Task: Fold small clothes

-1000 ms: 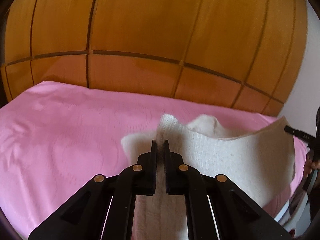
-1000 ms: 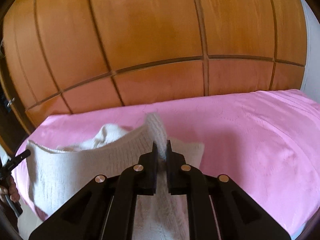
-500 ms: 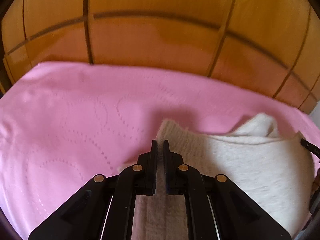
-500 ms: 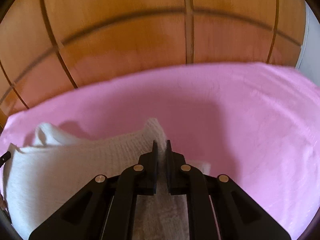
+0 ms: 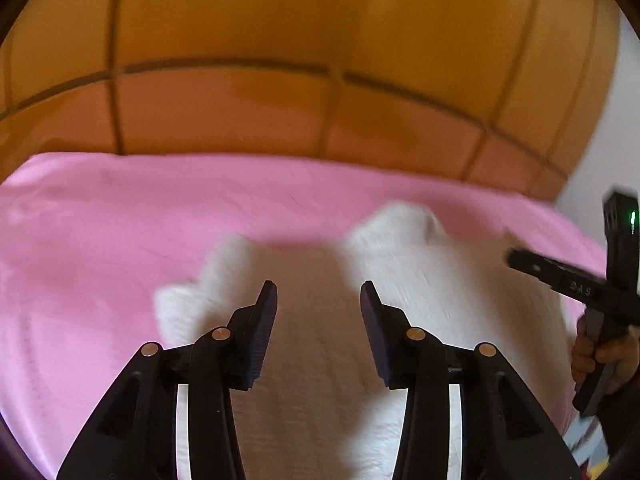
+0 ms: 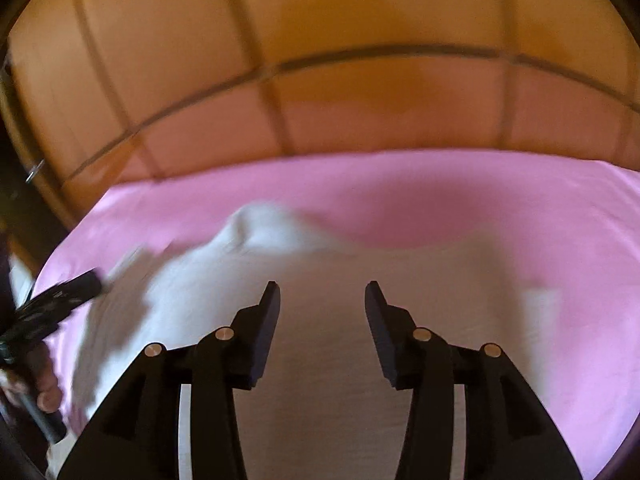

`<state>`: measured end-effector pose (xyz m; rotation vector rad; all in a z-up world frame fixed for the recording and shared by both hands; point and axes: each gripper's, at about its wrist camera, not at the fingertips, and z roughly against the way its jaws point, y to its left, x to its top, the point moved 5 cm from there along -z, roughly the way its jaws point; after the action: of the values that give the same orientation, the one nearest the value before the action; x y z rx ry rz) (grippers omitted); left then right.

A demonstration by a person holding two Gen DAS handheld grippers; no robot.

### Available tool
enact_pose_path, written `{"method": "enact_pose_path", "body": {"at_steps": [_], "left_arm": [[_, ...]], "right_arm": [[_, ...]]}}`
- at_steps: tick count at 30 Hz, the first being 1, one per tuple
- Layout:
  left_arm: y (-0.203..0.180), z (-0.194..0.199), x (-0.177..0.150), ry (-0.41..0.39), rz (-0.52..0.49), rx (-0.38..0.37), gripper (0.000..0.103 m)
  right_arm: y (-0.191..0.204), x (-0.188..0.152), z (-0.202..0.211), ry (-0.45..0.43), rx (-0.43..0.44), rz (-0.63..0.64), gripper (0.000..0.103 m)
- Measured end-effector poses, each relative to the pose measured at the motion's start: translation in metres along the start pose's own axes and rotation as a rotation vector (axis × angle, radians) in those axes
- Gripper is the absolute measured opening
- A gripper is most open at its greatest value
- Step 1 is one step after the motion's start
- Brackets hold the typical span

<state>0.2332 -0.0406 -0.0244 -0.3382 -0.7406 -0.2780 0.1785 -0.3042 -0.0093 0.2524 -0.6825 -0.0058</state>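
The white knit garment [image 5: 320, 340] lies on the pink bed sheet [image 5: 100, 248], spread below both tools, with a bump of cloth at its far edge near the wooden headboard [image 5: 280, 60]. The left gripper [image 5: 318, 296] has its fingers spread wide with nothing between them, and the right gripper [image 6: 322, 294] is the same, hanging just above the cloth. In the left view the right gripper and the person's hand [image 5: 600, 356] show at the right edge.

The fold looks freshly laid, so the step in hand is probably to let go cleanly and tidy up. To do that well, lift both tools straight up so the fingers do not snag the loose knit, then check that the edges line up and press the raised bump flat before taking the next fold.

Half a second ago both pairs of fingers were pinched on a raised edge of the garment, holding it up off the sheet. Now both have let go, and the cloth has dropped onto the layer beneath. Both views are blurred, so the tools are moving.
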Motion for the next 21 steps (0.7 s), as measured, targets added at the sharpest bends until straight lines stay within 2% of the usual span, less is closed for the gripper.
{"method": "enact_pose_path", "body": {"at_steps": [2, 3, 4, 5, 6, 7, 12, 14, 16, 18, 19, 21], "left_arm": [[-0.009, -0.023, -0.012, 0.090, -0.019, -0.020, 0.040], [-0.009, -0.033, -0.017, 0.116, -0.012, -0.015, 0.033], [-0.009, -0.038, -0.019, 0.112, -0.007, -0.022, 0.022], [-0.011, -0.039, -0.020, 0.104, -0.003, -0.036, 0.018], [-0.011, -0.039, -0.019, 0.090, 0.004, -0.029, 0.006], [-0.014, -0.035, -0.019, 0.079, 0.007, -0.026, 0.004], [-0.015, -0.016, 0.002, -0.035, 0.034, -0.013, 0.003], [-0.014, -0.017, 0.010, -0.056, 0.040, 0.004, 0.003], [-0.012, -0.030, 0.012, -0.038, 0.031, 0.052, 0.003], [-0.011, -0.051, 0.007, 0.021, 0.009, 0.085, 0.003], [-0.007, -0.065, 0.001, 0.054, 0.012, 0.107, 0.003], [-0.007, -0.075, -0.005, 0.055, -0.004, 0.123, 0.005]], "right_arm": [[0.013, -0.008, -0.014, 0.035, -0.005, 0.034, 0.039], [0.018, -0.012, -0.020, 0.041, -0.010, 0.045, 0.033], [0.019, -0.014, -0.023, 0.045, -0.007, 0.051, 0.026], [0.019, -0.017, -0.023, 0.045, -0.004, 0.052, 0.021], [0.020, -0.016, -0.022, 0.045, 0.001, 0.052, 0.008], [0.021, -0.013, -0.021, 0.043, -0.002, 0.053, 0.004], [0.028, 0.009, 0.001, -0.052, -0.016, 0.077, 0.003], [0.028, 0.012, -0.007, -0.051, -0.026, 0.069, 0.003], [0.024, 0.009, -0.025, -0.015, -0.041, 0.052, 0.003], [0.019, 0.000, -0.047, 0.037, -0.060, 0.041, 0.004], [0.017, -0.004, -0.054, 0.042, -0.065, 0.040, 0.004], [0.015, -0.005, -0.056, 0.029, -0.080, 0.027, 0.004]]}}
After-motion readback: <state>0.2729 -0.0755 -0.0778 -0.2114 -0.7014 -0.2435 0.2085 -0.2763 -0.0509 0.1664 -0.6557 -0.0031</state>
